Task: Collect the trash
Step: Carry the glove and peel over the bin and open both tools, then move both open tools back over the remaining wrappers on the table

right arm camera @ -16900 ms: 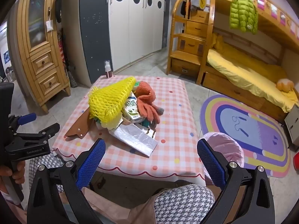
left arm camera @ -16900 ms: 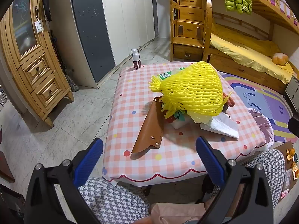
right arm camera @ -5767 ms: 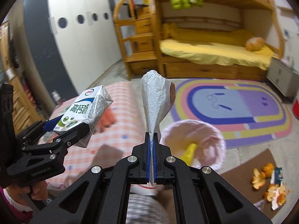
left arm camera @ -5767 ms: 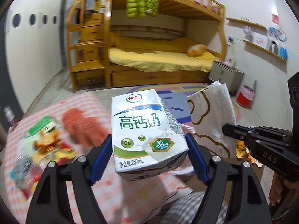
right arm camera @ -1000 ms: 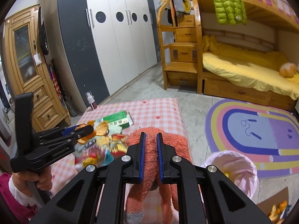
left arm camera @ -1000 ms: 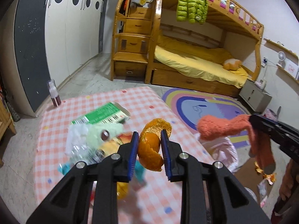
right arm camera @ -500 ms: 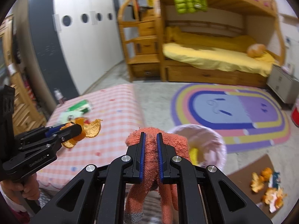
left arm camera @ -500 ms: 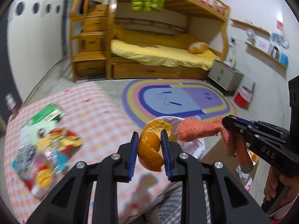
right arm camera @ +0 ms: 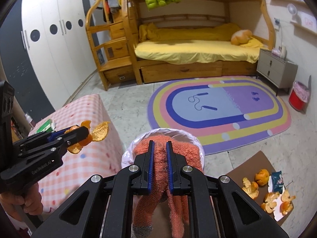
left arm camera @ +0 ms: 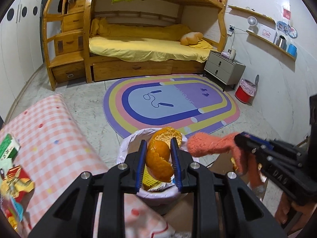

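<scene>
My left gripper (left arm camera: 158, 145) is shut on an orange peel (left arm camera: 159, 160) and hangs over the small bin with a pink liner (left arm camera: 123, 153) beside the table; yellow trash shows inside it. In the right wrist view the same peel (right arm camera: 93, 131) pokes out of the left gripper (right arm camera: 79, 133) above the table's edge. My right gripper (right arm camera: 159, 145) is shut on a fuzzy orange glove (right arm camera: 158, 170), whose fingers dangle down over the bin (right arm camera: 195, 141). From the left wrist view the glove (left arm camera: 214, 144) sticks out of the right gripper (left arm camera: 237, 138) just right of the bin.
The pink checked table (left arm camera: 49, 136) at the left carries a green carton (left arm camera: 7, 146) and bright wrappers (left arm camera: 14, 180). A brown board (right arm camera: 257, 158) on the floor bears orange peels (right arm camera: 261, 175) and a wrapper. A striped rug (left arm camera: 172, 101), bunk bed, nightstand and red bin (left arm camera: 244, 95) lie beyond.
Both grippers have swung from over the table to the right and down, to above the pink-lined bin. Each keeps its hold, the left on the peel, the right on the glove.
</scene>
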`<state>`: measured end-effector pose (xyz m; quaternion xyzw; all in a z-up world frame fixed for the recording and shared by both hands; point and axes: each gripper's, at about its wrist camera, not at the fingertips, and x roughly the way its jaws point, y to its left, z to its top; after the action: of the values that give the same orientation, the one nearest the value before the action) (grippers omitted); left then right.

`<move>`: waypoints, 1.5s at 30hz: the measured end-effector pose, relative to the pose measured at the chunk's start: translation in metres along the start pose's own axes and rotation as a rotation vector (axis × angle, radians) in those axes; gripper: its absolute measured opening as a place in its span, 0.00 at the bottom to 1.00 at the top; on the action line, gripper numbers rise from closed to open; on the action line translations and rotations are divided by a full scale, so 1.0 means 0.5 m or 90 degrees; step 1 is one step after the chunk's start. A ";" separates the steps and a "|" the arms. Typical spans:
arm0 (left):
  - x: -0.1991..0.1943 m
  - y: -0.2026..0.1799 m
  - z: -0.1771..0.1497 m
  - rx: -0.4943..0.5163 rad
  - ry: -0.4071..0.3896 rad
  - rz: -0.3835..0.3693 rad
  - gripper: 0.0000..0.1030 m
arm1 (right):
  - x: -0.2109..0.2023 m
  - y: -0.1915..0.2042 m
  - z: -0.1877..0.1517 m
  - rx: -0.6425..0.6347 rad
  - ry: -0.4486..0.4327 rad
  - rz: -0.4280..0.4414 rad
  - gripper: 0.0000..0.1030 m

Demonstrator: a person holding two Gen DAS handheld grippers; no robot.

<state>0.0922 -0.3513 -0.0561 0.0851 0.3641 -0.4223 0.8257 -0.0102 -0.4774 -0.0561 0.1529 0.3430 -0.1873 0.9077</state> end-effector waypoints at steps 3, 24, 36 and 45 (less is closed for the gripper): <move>0.026 0.002 0.016 -0.006 0.002 0.001 0.23 | 0.042 -0.013 0.009 0.010 0.019 0.010 0.12; -0.086 0.100 -0.007 -0.037 -0.051 0.139 0.66 | -0.004 0.023 0.015 0.030 -0.010 0.047 0.33; -0.253 0.180 -0.121 -0.072 -0.050 0.226 0.69 | -0.090 0.189 -0.011 -0.057 -0.014 0.126 0.34; -0.376 0.294 -0.216 -0.148 -0.058 0.319 0.73 | -0.073 0.366 -0.047 -0.159 0.023 0.200 0.35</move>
<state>0.0756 -0.0911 -0.0318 0.0580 0.3399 -0.1638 0.9243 0.0327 -0.2978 -0.0210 0.0941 0.3520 0.0032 0.9313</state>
